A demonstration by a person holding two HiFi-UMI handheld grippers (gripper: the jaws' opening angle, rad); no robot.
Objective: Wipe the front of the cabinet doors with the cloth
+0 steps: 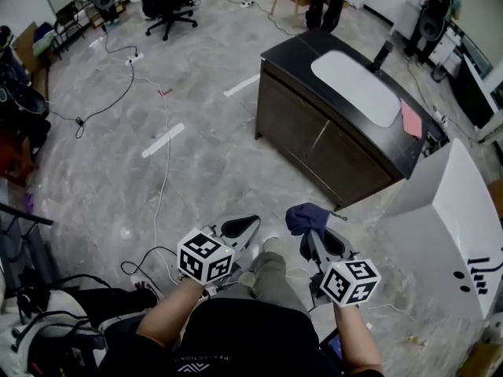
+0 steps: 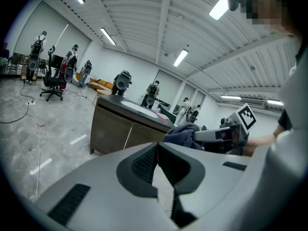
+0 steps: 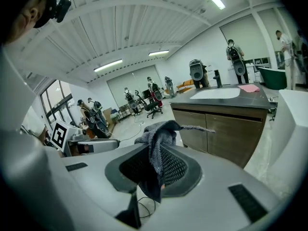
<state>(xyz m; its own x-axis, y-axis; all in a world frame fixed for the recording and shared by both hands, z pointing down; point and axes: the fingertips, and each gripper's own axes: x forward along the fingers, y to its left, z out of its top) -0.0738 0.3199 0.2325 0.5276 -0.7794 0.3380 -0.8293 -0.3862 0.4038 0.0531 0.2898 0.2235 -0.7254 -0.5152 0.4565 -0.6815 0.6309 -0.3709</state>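
Observation:
A dark brown cabinet with two front doors and a black top stands ahead of me on the floor; the doors show in the right gripper view and the cabinet in the left gripper view. My right gripper is shut on a dark blue-grey cloth, which bunches above the jaws and hangs below them. My left gripper is shut with nothing in it. Both grippers are held low, well short of the doors.
A white sink basin and a pink cloth lie on the cabinet top. A white tub stands to the right. Cables run over the grey floor; office chairs and people stand far back.

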